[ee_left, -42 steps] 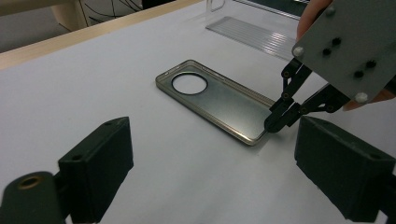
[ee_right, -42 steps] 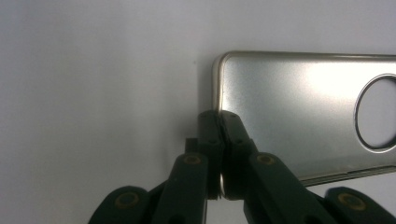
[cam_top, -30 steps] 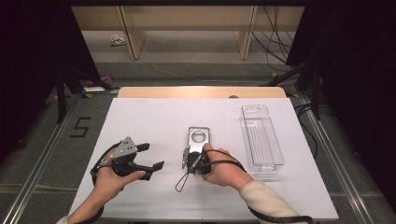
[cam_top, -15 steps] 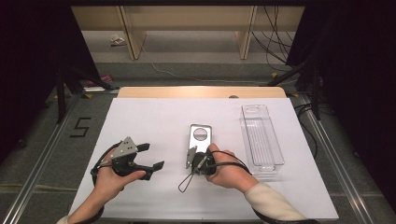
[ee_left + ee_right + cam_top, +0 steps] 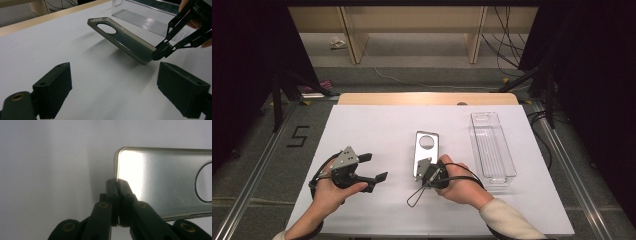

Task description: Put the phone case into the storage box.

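My right gripper [image 5: 424, 172] pinching a slim silver phone case [image 5: 426, 154], round camera hole, one end lifted, left gripper [image 5: 375, 167] wide

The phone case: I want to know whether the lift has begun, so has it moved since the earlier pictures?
Yes. The phone case, pinched by the right gripper, has tilted, its near end raised; its far end stays level with the clear tray.

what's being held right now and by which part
The right gripper is shut on the phone case, pinching its near bottom corner so the case tilts up off the table. The left gripper is open and holds nothing.
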`<state>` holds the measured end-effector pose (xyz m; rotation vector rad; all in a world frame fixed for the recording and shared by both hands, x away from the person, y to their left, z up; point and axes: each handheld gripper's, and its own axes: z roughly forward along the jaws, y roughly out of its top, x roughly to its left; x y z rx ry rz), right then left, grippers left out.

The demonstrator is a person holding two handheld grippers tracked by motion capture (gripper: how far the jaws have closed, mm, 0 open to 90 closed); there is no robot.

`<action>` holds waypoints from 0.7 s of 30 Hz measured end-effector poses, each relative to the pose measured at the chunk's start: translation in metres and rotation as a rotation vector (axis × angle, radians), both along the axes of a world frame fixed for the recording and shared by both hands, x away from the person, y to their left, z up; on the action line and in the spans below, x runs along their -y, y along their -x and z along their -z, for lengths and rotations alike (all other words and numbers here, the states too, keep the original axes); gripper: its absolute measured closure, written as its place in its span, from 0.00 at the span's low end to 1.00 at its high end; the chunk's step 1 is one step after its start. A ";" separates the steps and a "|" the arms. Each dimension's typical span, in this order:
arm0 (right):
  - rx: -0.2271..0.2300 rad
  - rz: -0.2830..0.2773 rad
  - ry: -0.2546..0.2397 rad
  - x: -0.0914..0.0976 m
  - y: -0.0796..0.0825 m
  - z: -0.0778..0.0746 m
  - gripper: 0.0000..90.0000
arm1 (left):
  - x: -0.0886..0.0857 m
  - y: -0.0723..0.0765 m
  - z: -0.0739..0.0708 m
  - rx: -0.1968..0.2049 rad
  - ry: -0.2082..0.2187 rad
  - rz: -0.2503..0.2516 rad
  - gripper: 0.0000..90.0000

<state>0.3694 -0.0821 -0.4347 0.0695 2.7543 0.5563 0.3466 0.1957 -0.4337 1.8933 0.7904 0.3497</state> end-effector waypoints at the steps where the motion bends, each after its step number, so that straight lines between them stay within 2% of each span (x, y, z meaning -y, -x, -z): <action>1: -0.007 0.003 -0.011 0.001 0.000 0.000 1.00 | 0.000 0.000 0.000 0.000 0.000 -0.001 0.13; 9: -0.014 0.017 -0.090 0.011 0.002 -0.003 1.00 | 0.000 0.000 0.000 0.002 0.001 -0.003 0.14; 13: -0.021 0.023 -0.149 0.016 0.003 -0.003 1.00 | -0.001 0.000 -0.001 0.002 0.004 -0.005 0.14; 17: 0.002 0.006 -0.226 0.020 0.006 0.000 1.00 | -0.001 0.000 -0.001 0.003 0.004 -0.005 0.14; 21: 0.009 0.003 -0.248 0.022 0.007 0.003 1.00 | -0.001 0.000 -0.001 0.004 0.004 -0.007 0.14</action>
